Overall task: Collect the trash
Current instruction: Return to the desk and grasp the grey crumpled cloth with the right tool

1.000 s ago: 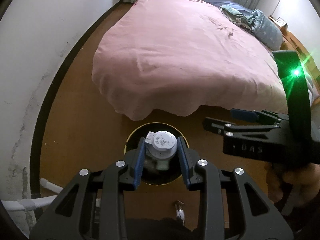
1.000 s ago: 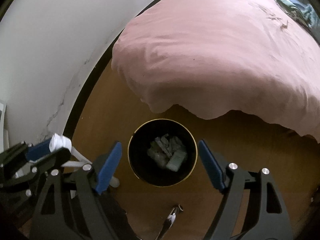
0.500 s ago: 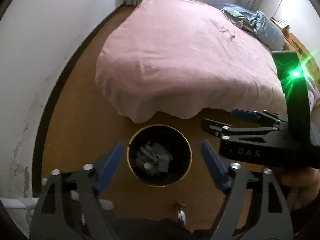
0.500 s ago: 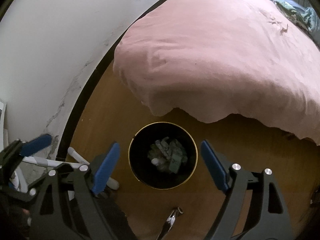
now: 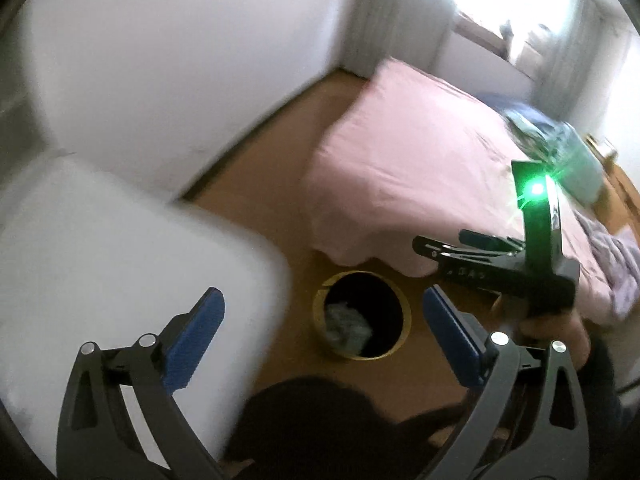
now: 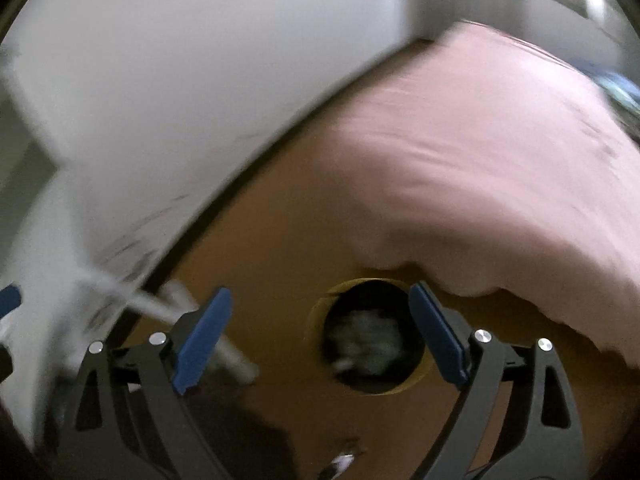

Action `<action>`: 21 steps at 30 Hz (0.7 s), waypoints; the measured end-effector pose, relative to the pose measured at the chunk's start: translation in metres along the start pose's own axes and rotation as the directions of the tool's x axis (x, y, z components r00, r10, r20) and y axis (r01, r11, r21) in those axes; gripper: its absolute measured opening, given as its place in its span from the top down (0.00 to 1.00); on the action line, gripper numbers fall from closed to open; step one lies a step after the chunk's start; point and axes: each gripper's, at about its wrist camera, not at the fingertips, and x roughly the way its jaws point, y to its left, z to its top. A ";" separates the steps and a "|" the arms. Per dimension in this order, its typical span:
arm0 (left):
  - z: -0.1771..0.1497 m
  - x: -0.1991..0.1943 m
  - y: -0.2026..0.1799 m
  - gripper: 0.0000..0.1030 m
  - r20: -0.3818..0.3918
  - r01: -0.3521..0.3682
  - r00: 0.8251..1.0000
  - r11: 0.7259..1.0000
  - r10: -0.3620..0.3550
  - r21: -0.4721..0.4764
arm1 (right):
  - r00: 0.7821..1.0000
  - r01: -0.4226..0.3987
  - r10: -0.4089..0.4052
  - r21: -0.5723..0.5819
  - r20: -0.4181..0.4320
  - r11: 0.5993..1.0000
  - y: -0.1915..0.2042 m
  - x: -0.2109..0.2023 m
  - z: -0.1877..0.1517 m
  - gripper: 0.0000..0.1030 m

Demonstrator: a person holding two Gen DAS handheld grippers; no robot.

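A round black trash bin with a gold rim point(image 5: 404, 312) stands on the wooden floor by the foot of the bed, with crumpled pale trash point(image 5: 347, 323) inside. It also shows in the right wrist view point(image 6: 424, 372), blurred. My left gripper point(image 5: 320, 336) is open and empty, raised above the floor to the left of the bin. My right gripper point(image 6: 320, 332) is open and empty, with the bin under its right finger. The right gripper also shows in the left wrist view point(image 5: 472, 248), with a green light on its mount.
A bed with a pink cover point(image 5: 408, 168) fills the right side, with bedding point(image 5: 560, 140) at its far end. A white table top point(image 5: 112, 264) is close at the left, below a white wall point(image 5: 180, 60). White tubular legs point(image 6: 160, 304) stand by the wall.
The left gripper let a white bottle fall into the bin, then opened wide. Both grippers have since swung up and to the left; the views are blurred by motion.
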 end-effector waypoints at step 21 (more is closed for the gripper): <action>-0.242 -0.242 0.254 0.06 -0.112 -0.506 0.821 0.622 0.560 -0.597 | 0.843 -0.536 0.425 -0.588 -0.330 0.606 0.442 -0.003 -0.047 0.27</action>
